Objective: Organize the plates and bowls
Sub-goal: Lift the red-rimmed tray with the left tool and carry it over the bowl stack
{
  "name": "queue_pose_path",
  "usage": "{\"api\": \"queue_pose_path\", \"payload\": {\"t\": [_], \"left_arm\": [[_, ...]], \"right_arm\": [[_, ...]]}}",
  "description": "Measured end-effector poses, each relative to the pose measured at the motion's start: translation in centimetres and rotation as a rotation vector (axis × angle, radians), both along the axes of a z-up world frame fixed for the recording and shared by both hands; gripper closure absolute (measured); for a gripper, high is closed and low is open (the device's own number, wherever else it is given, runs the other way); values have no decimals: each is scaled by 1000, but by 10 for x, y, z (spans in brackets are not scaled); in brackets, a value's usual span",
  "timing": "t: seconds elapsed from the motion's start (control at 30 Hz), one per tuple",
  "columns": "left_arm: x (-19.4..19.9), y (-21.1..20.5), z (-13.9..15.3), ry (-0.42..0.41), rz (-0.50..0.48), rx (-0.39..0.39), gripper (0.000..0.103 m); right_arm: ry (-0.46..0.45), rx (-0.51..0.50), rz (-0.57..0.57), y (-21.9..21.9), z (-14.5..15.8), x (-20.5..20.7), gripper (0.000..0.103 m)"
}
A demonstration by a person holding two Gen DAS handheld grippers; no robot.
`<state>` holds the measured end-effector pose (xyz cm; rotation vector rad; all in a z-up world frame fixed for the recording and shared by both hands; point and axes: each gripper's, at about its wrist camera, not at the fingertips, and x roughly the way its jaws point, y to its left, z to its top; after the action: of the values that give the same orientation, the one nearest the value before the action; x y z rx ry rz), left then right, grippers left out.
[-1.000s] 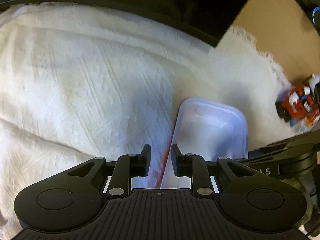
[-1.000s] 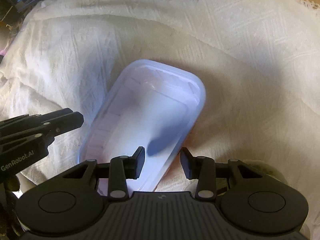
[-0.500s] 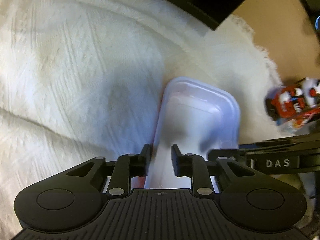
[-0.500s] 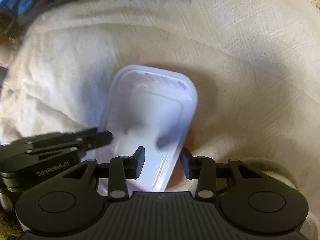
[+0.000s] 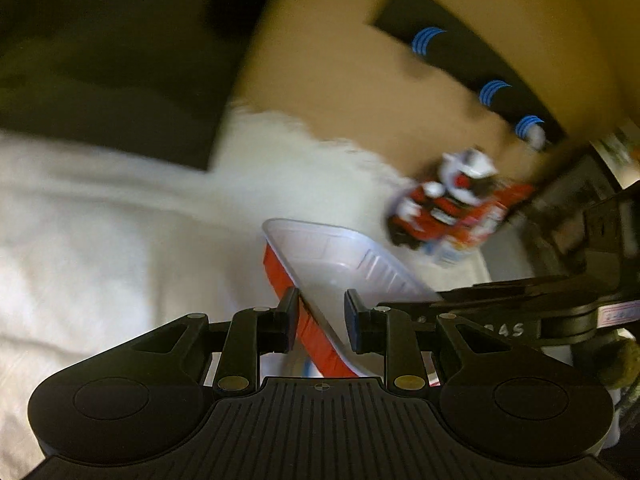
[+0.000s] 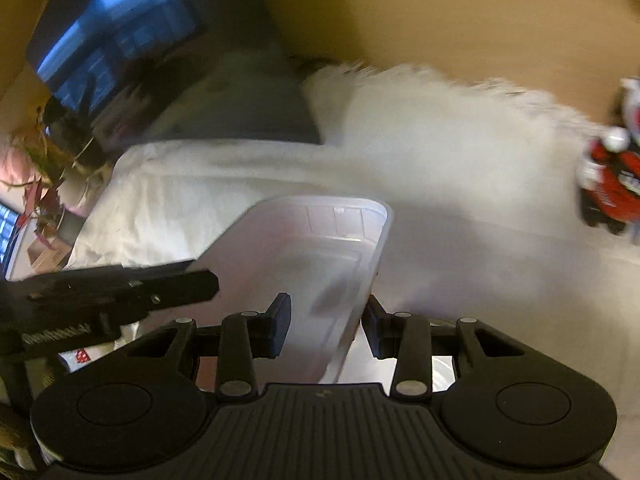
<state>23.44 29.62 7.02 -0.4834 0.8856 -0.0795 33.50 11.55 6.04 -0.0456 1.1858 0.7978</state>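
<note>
The left tongs (image 5: 322, 316) are narrow, with the near long wall of a white, red-sided tray (image 5: 340, 264) passing between their fingers. The right tongs (image 6: 326, 326) are also narrow and grip the opposite wall of that tray. The tray hangs tilted above the white cloth (image 5: 100, 216); a red toy (image 5: 444, 208) lies beyond the left tongs, to their right.

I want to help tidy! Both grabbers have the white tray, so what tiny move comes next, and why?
Probably carry it level, both moving together. The left gripper and right gripper each have a rim of the tray between their fingers, and its red underside shows above the cloth, so it looks lifted; uneven moves could twist it.
</note>
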Motion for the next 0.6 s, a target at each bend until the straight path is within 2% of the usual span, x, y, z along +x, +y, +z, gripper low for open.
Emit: {"api": "queue_pose_path", "payload": {"t": [0.13,0.33,0.47,0.6], "left_arm": [[2,-33,-9,-14,-95,10,77],[11,-53,-76,162,-171,-50,83],[10,-53,-79,178,-190,-51,83],[16,-53,-77,176,-175,-27,83]], "right_arm": [[-24,11,-45,-46,-12,-18,64],[-19,-44,-108,-86,-58,-46,64],[0,-32,-130,-96,-69,-53,64],[-60,-30,-142,-97,-62,-55,64]]}}
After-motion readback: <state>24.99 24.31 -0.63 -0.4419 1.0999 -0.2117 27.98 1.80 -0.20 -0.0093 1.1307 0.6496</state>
